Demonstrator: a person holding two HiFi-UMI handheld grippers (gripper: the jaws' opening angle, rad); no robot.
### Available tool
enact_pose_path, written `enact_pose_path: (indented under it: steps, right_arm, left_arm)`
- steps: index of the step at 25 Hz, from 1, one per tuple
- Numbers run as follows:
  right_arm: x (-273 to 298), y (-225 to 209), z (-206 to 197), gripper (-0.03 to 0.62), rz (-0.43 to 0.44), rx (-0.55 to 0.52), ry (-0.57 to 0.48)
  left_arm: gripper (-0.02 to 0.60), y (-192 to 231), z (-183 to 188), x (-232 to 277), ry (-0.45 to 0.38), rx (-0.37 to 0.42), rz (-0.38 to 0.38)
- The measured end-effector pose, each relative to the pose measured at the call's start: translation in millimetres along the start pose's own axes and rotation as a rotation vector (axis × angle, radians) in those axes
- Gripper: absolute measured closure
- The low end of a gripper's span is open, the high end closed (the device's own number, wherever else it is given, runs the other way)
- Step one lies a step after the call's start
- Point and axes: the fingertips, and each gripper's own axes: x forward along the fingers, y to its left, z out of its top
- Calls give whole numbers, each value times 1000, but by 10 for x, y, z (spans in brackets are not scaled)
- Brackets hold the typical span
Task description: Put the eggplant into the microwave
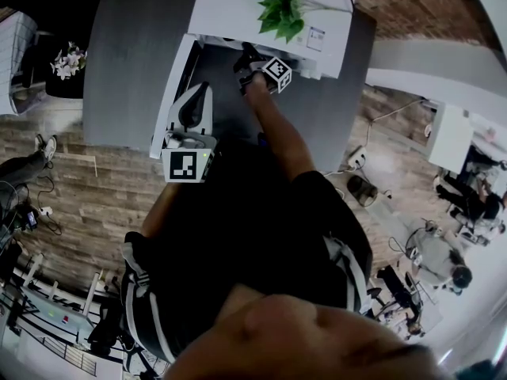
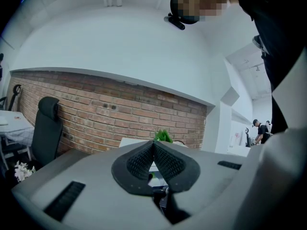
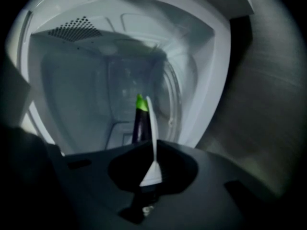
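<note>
The white microwave (image 1: 238,10) stands open, its door (image 1: 173,85) swung out to the left. Reaching into the opening is my right gripper (image 1: 245,60), below its marker cube. In the right gripper view, the gripper (image 3: 151,140) is shut on a dark purple eggplant (image 3: 139,123). The eggplant's green cap points ahead into the pale cavity (image 3: 81,95), held above the floor. My left gripper (image 1: 192,109) hovers beside the door edge. In its own view the left gripper (image 2: 153,146) is shut with nothing between the ribbed pads.
A green plant (image 1: 281,8) sits on the microwave top. The microwave rests on a grey counter (image 1: 127,62) against a brick wall (image 2: 96,114). A black office chair (image 2: 45,128) stands left. People sit at desks far right (image 1: 444,264).
</note>
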Motion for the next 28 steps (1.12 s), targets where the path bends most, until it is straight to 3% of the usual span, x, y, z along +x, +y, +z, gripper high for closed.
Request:
enact_pose_path:
  steps: [11,22,28]
  right_arm:
    - [107,77,36,556,2,-6,-12]
    - [167,56,130,545,-8,-87,-8]
    - [153,118,105,480,-5,-103,14]
  left_arm:
    - [546,42,-26,47,13,-4,3]
    - [546,49,-54,69,18,-11,-1]
    - [546,41,-39,76,11,-12,-2]
